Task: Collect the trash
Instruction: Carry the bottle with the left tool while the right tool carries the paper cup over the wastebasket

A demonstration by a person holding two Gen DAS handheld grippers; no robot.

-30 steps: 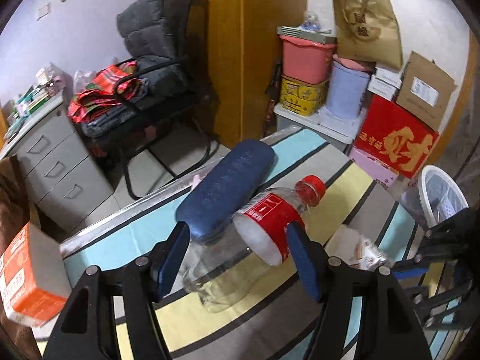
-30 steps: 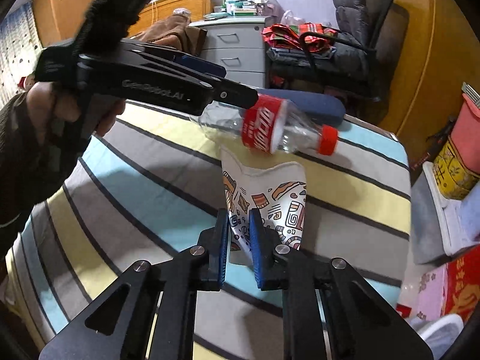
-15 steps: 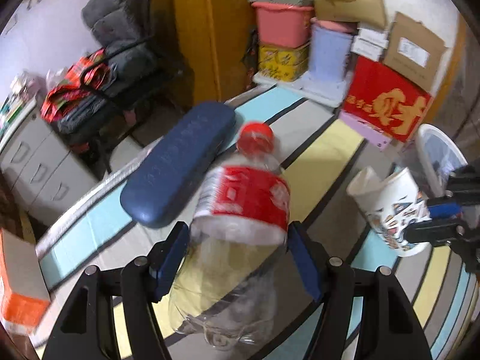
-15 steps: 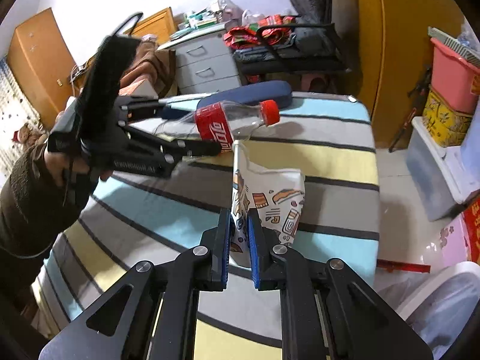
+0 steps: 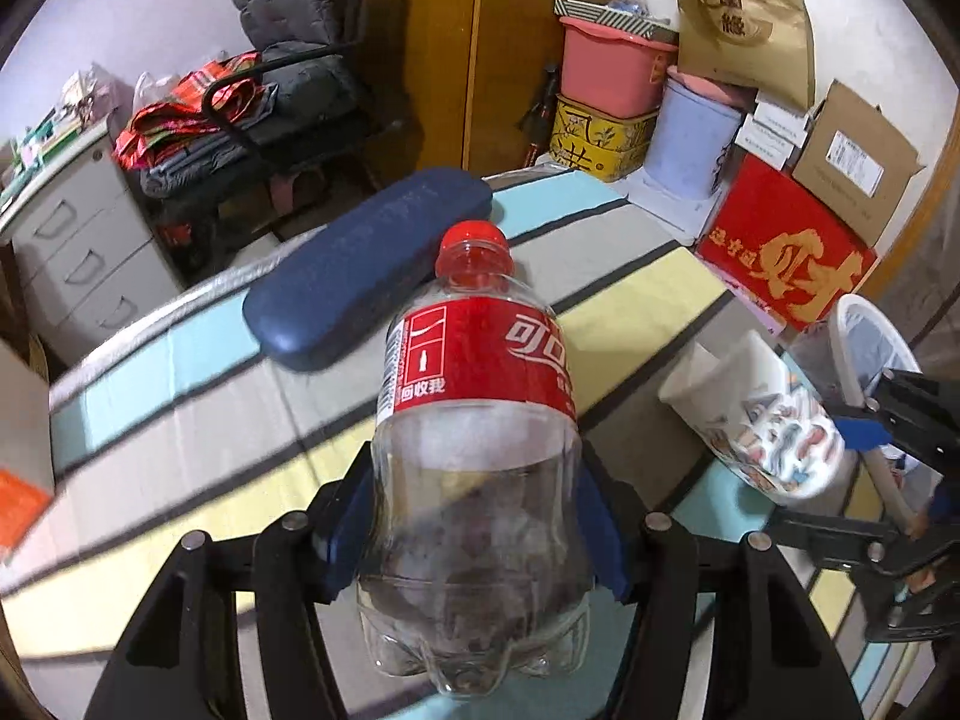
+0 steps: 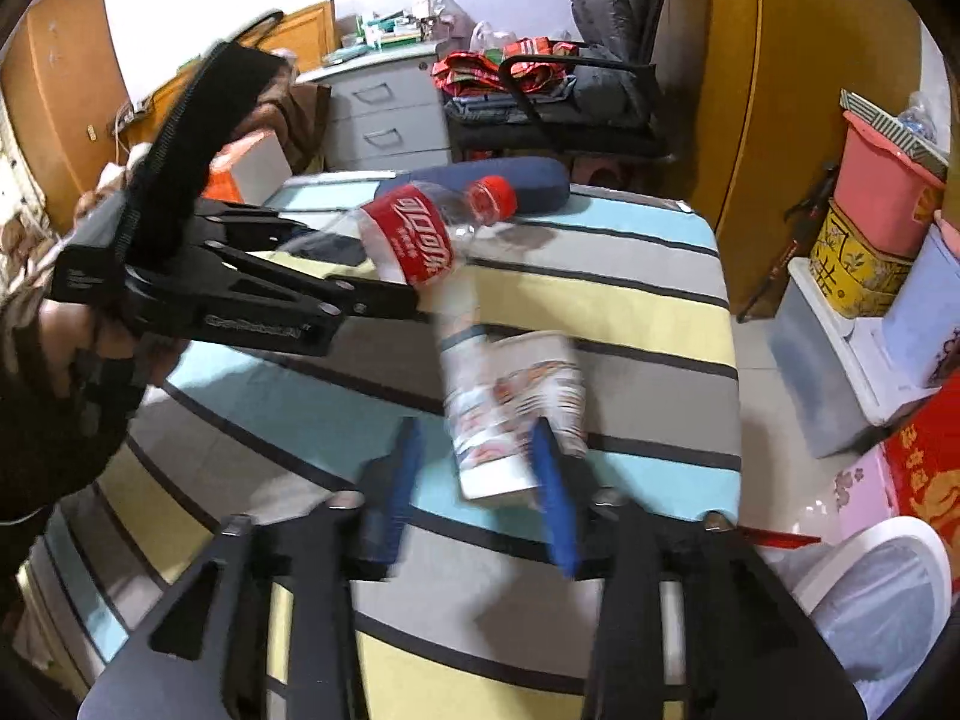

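Clear plastic, nearest: bottle, red label and red cap, lies lengthwise between the blue pads of the left gripper, cap pointing away.
Left gripper: its jaws have just been closing; both pads press on the bottle's clear lower half, so it has hold of it. In the right wrist view the bottle is lifted off the tablecloth.
Right gripper: its jaws have just been opening and stand well apart. The paper cup sits between the pads, blurred; it is against the right pad and clear of the left, not squeezed.
Cup from the left view: paper cup tilted, mouth toward the bottle, just beside the right gripper's blue pad.
Tablecloth: striped in blue, grey and yellow; bare room on the near left of the bottle and between bottle and cup.
Blue case: long, dark blue, behind the bottle near the far table edge, just beside the cap.
Table edges: far edge runs just beyond the case; right edge drops off close past the cup.
White bin: on the floor beyond the table's right corner, mouth open upward.
Farther off: grey drawers, a black chair piled with clothes, stacked boxes and tubs by the wall.
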